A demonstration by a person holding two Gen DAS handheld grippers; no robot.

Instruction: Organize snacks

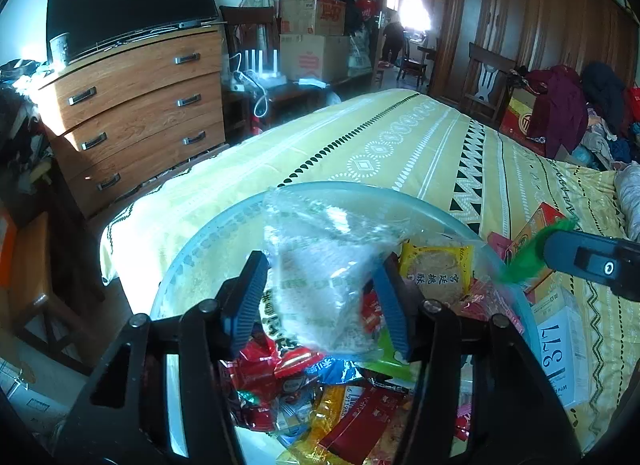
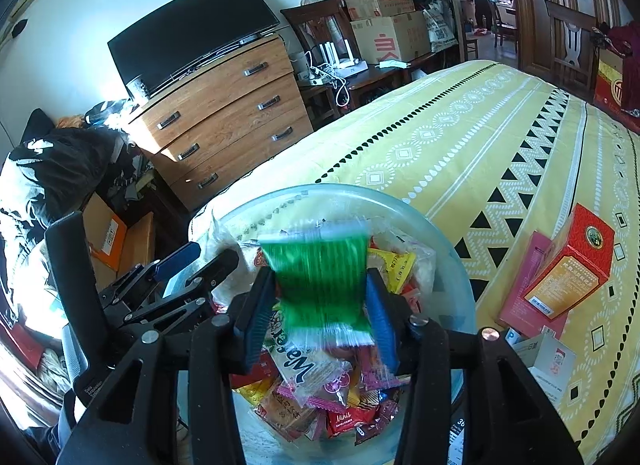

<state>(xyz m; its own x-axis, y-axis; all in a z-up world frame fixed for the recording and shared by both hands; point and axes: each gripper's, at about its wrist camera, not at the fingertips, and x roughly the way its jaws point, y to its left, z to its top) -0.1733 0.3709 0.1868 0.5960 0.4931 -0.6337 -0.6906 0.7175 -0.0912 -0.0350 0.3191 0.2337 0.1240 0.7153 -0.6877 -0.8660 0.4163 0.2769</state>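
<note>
A large glass bowl [image 1: 192,257] full of wrapped snacks sits on the bed's near corner; it also shows in the right wrist view [image 2: 452,249]. My left gripper [image 1: 320,301] is shut on a clear plastic packet [image 1: 324,265] of white snack and holds it above the bowl. My right gripper [image 2: 320,305] is shut on a green packet [image 2: 320,277] above the bowl. The green packet [image 1: 536,253] and right gripper body show at the right edge of the left wrist view. The left gripper [image 2: 180,269] shows at the left of the right wrist view.
The bed has a yellow patterned cover [image 2: 480,125]. A red box [image 2: 568,265], a pink box [image 2: 524,285] and white boxes [image 1: 560,349] lie right of the bowl. A wooden dresser [image 1: 132,113] with a TV stands beyond the bed's left edge.
</note>
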